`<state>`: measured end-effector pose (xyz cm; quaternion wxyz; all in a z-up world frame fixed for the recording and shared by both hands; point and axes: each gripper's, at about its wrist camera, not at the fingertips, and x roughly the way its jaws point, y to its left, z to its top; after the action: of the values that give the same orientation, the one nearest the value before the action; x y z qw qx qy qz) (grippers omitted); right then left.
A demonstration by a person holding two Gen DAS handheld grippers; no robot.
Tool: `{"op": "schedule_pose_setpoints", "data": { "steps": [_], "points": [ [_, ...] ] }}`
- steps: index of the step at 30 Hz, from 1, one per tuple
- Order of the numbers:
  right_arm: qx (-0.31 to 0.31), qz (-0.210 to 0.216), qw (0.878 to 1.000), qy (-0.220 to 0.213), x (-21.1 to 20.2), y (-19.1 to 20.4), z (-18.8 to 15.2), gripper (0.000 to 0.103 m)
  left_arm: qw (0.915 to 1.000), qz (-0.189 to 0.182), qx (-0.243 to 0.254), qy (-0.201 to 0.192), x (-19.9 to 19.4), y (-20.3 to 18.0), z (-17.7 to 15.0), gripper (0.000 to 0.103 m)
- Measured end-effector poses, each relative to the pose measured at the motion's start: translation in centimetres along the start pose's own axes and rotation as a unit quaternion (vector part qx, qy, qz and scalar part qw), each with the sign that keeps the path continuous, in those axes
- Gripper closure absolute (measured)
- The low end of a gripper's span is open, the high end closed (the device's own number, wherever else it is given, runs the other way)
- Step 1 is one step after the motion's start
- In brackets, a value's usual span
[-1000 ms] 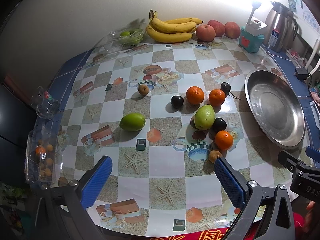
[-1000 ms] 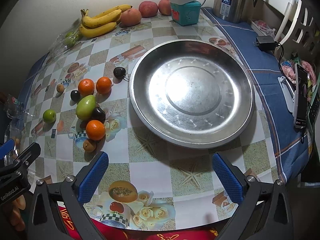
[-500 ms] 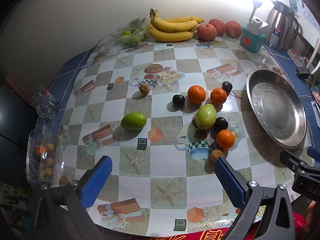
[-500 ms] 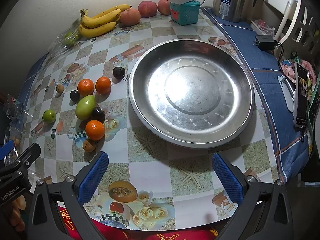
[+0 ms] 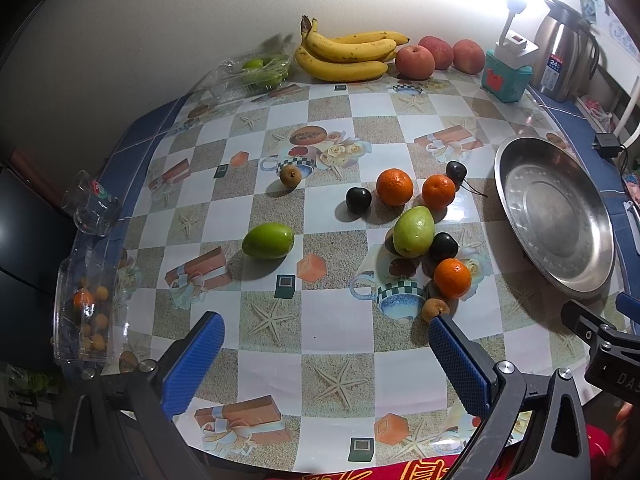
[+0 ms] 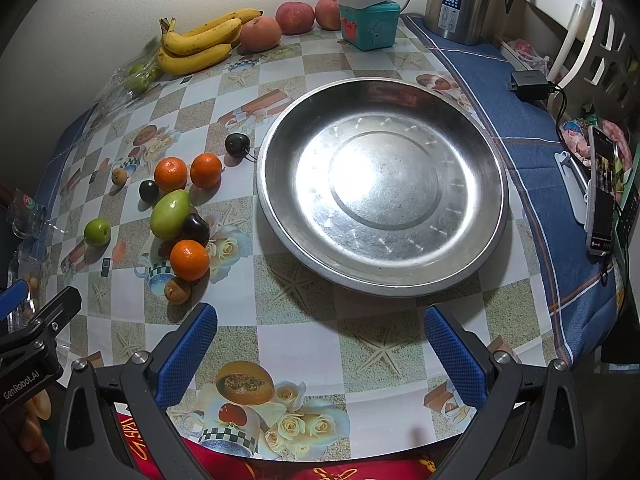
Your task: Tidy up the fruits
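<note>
Fruits are still all loose on the table, clustered just left of the big steel basin (image 6: pixel 382 276), which has nothing in it. Closest to the basin: a dark plum (image 6: pixel 237 144) near its rim, two tangerines (image 6: pixel 205 170), a pale green mango (image 6: pixel 169 214) touching another dark plum (image 6: pixel 195 229), and a third tangerine (image 6: pixel 189 260) with a small brown fruit (image 6: pixel 177 290) beside it.

Left gripper (image 5: pixel 326 360) and right gripper (image 6: pixel 320 354) both hover at the near edge, jaws wide apart, holding nothing.

Risk as I see it: everything here is round and the glossy checkered tablecloth (image 5: pixel 332 344) looks slick, so nudging one could roll its neighbours, and the plums may squirt out of a pinch.

Bananas (image 5: pixel 348 54) and apples (image 5: pixel 416 62) sit far behind the basin by the wall, next to a steel kettle (image 6: pixel 460 0). Dim room, one bright lamp.
</note>
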<state>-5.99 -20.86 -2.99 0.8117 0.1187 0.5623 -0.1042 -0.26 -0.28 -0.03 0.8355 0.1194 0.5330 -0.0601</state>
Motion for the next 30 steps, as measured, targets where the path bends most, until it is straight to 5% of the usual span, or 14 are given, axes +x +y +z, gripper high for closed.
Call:
{"op": "schedule_pose_setpoints", "data": {
  "steps": [30],
  "points": [
    [-0.006, 0.018, 1.000, -0.011, -0.5, 0.7, 0.2, 0.000, 0.9998, -0.018, -0.009, -0.006, -0.6, -0.4, 0.8, 0.000]
  ]
}}
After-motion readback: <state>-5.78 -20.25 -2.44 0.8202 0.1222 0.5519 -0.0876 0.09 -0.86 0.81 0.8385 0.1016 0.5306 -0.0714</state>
